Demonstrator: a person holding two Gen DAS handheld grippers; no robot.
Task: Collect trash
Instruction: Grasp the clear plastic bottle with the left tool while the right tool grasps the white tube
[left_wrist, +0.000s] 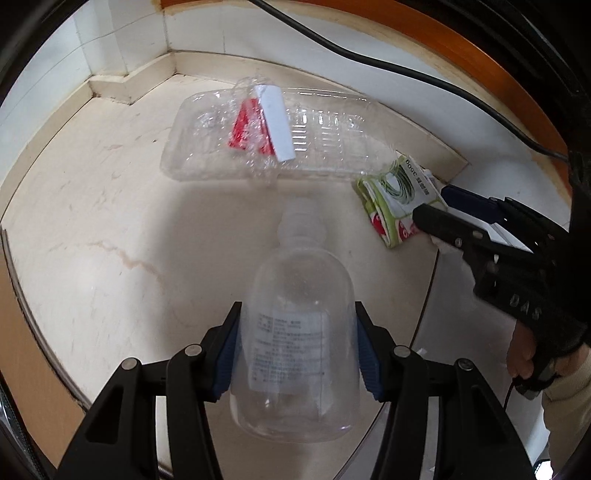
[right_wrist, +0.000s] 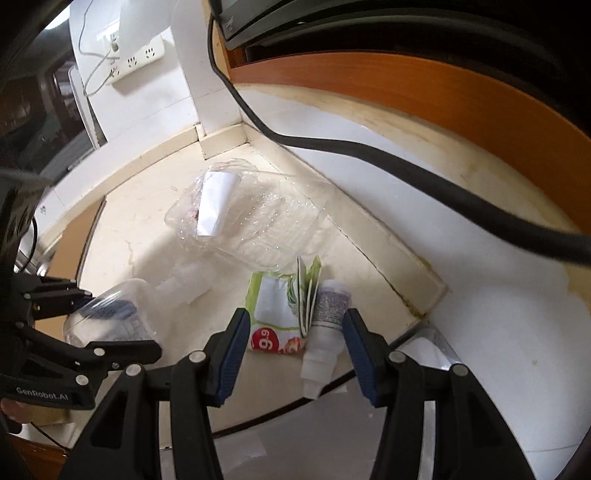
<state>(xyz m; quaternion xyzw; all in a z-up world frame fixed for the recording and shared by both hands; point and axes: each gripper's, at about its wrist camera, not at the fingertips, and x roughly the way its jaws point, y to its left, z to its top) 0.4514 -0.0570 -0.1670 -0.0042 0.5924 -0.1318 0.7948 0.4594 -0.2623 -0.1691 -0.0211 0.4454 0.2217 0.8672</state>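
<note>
left tool (left_wrist: 297, 356): clamped on clear bottle (left_wrist: 295, 332), blue pads (left_wrist: 229, 354) pressed to both sides of body, neck pointed away toward clear tray.
right tool (right_wrist: 293, 354): pads apart, straddling green wrapper (right_wrist: 275, 314) and small white bottle (right_wrist: 323, 332); contact with either pad could not be told.
clear tray (left_wrist: 325, 136): landmark, lay flat on pale floor (left_wrist: 92, 221) near wall corner.
crumpled film with red and white label (left_wrist: 258, 125): sat in tray, left part.
green wrapper: just beside tray's near right corner, folded, on floor.
small white bottle: lay touching wrapper's right side, cap toward camera in right wrist view.
clear bottle: near side of tray, apart from it.
black cable (right_wrist: 369, 155): ran along wall behind tray.
power strip (right_wrist: 136, 62): on wall, well beyond tray.
</note>
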